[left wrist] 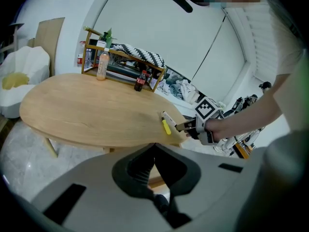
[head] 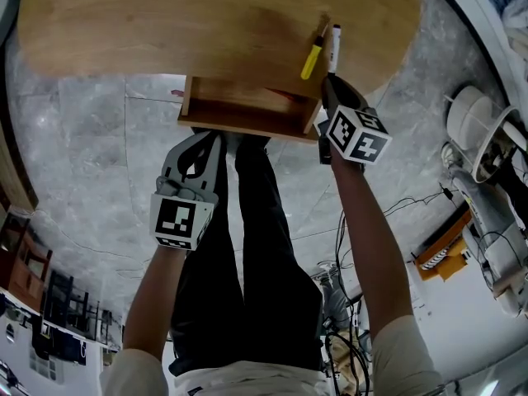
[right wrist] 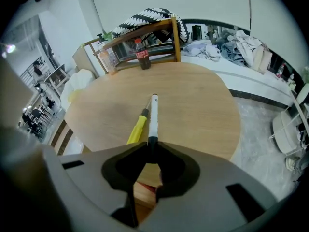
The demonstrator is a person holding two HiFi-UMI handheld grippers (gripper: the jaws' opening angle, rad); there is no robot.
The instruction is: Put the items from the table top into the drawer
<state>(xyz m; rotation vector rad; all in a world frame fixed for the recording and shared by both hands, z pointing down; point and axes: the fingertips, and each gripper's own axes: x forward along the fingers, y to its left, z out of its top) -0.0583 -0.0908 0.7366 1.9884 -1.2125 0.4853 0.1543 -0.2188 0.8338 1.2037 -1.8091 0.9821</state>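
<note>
Right gripper (right wrist: 152, 146) clamped its jaws on the dark near end of a white marker (right wrist: 153, 114), which lay flat on the oval wooden table (head: 165, 23) close to the edge nearest the person. A slim yellow tool (right wrist: 137, 128) lay just beside the marker on its left, angled slightly away from it, and no jaw touched it. Directly under that edge of the table a wooden drawer (head: 247, 124) stood pulled open, with something red (right wrist: 150, 188) visible inside it. Left gripper (left wrist: 154, 146) hung lower, in front of the drawer and on its left side, with its jaws pressed together and nothing between them; it was clear of the table, the drawer and both items. At the far side of the table a wooden rack (right wrist: 145, 36) draped with a black-and-white patterned cloth (right wrist: 149, 16) stood against the wall, with a dark cola bottle (right wrist: 142, 54) in front of it and a pale orange bottle (left wrist: 102, 64) further along. Grey marbled floor (head: 99, 139) showed below, and the person's dark trousers (head: 264, 246) ran down between the two arms.
</note>
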